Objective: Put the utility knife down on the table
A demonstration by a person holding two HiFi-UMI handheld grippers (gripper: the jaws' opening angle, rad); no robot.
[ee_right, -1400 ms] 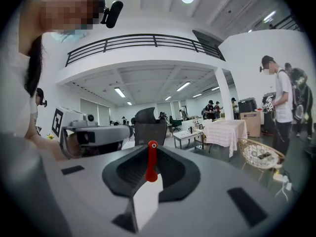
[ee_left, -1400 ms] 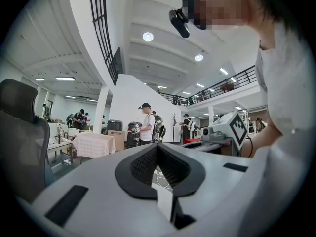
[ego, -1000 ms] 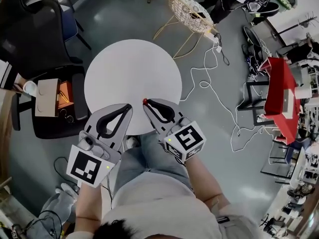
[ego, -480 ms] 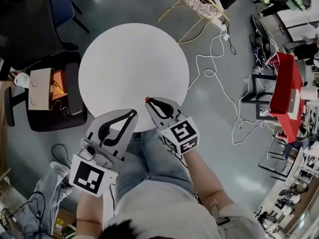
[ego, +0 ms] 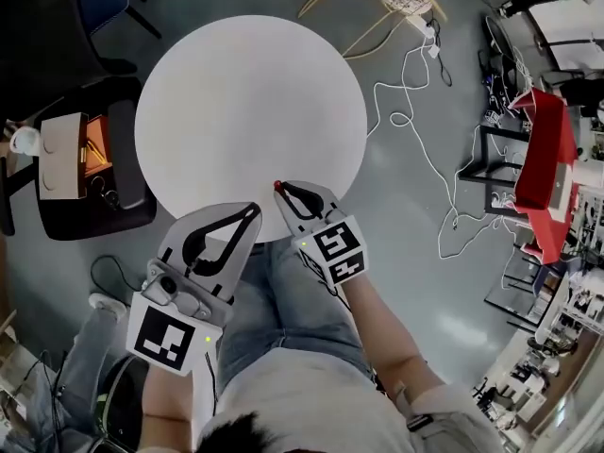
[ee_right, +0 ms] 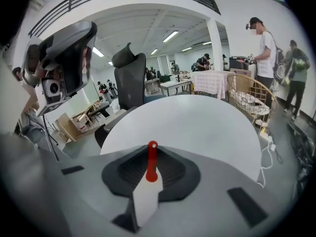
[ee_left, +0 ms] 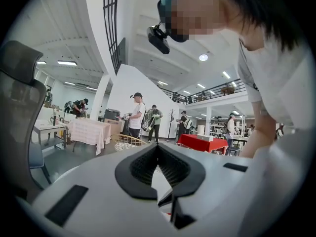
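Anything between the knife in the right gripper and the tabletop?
Nothing visible. The right gripper holds the utility knife by the near edge of the round white table, whose top is bare. The left gripper sits beside it, out of the path.

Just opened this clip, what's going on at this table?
A person stands at a round white table with a handheld gripper in each hand. The right gripper is shut on a red utility knife, whose red end pokes out past the fingers at the table's near edge. The knife has not yet been put down on the table. The left gripper is beside it, shut with nothing between its fingers. The tabletop looks bare.
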